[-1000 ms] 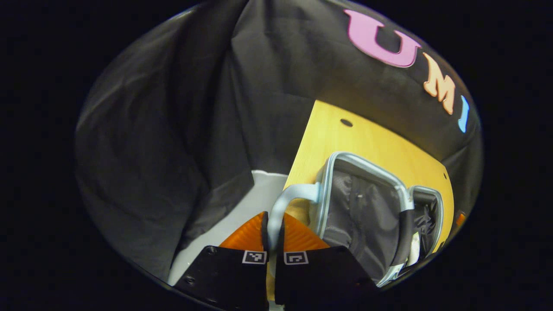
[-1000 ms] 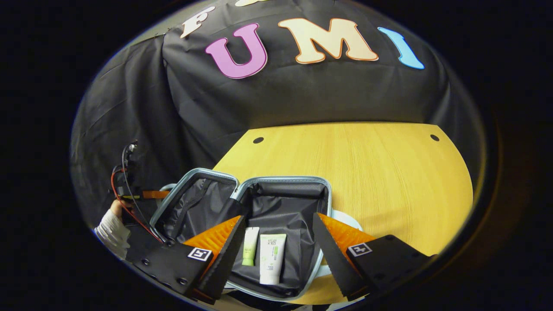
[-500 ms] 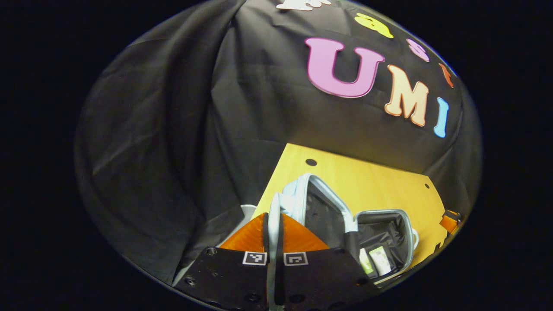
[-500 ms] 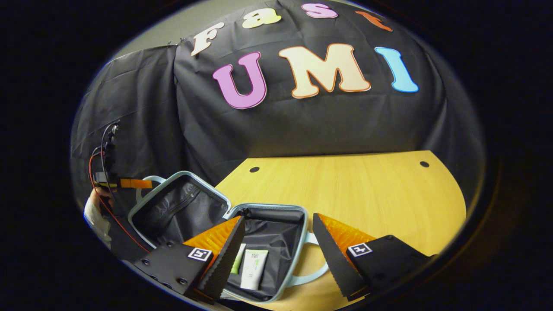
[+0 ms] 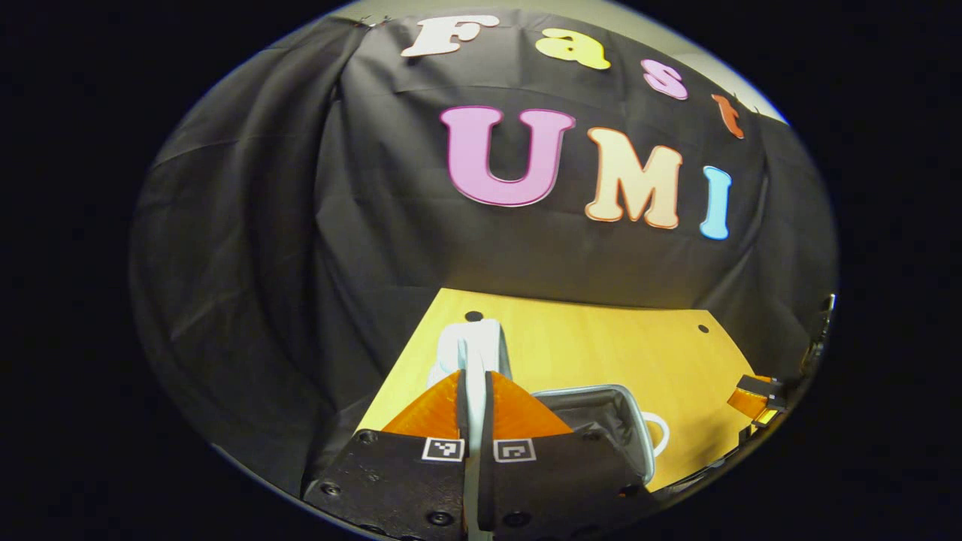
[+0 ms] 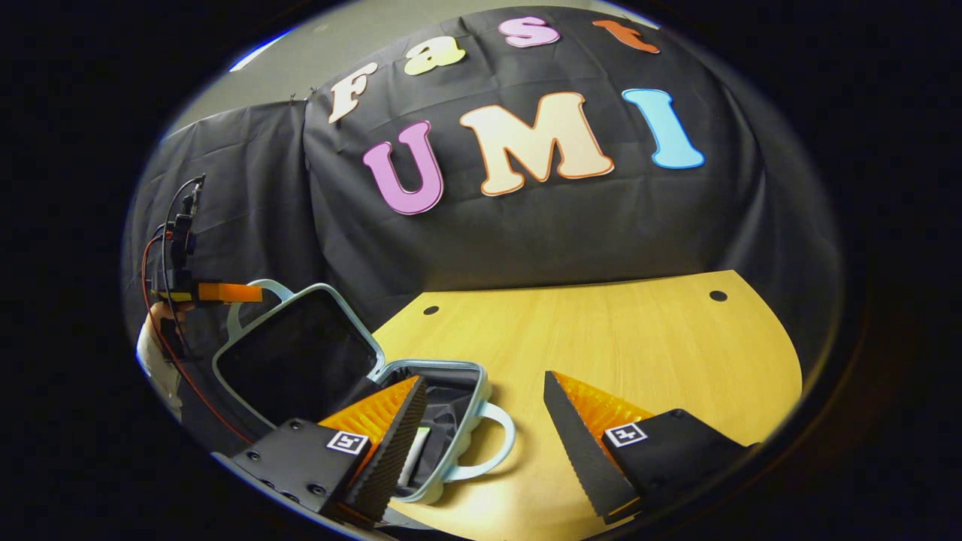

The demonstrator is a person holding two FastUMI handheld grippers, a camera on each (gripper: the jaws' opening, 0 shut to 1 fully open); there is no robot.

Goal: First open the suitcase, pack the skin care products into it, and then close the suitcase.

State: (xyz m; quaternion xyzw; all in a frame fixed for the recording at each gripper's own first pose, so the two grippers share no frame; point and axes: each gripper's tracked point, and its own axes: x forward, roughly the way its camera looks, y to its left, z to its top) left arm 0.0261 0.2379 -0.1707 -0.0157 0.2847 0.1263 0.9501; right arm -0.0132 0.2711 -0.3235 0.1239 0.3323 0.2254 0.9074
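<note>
While the suitcase (image 6: pixel 361 398) lay on the wooden counter (image 6: pixel 624 353) with its base flat, its lid (image 6: pixel 297 361) stood raised and tilted over the base, so the case was half open. In the right gripper view I saw the dark lining of the lid facing toward me, and the pale blue rim ran around both halves. Inside the base, a light skin care tube (image 6: pixel 413 462) was partly visible just behind my right finger; I could not tell how many products were there. The base handle (image 6: pixel 488 443) stuck out toward the middle of the counter.

My left claw (image 5: pixel 475 409) was pressed together on the lid handle (image 5: pixel 472 353), with both fingers squeezing the pale loop between them. In the left gripper view the base (image 5: pixel 601 421) lay below and to the right of this claw, with its own handle pointing away. From the right gripper view the same claw (image 6: pixel 218 291) appeared at the far left, gripping the handle at the top edge of the lid, and a hand in a white sleeve (image 6: pixel 154 353) held it.

My right claw (image 6: pixel 481 443) was spread wide apart and held nothing. It hovered near the front of the base, one finger in front of the case and the other over bare counter. The black cloth wall (image 6: pixel 526 225) stood behind the counter.
</note>
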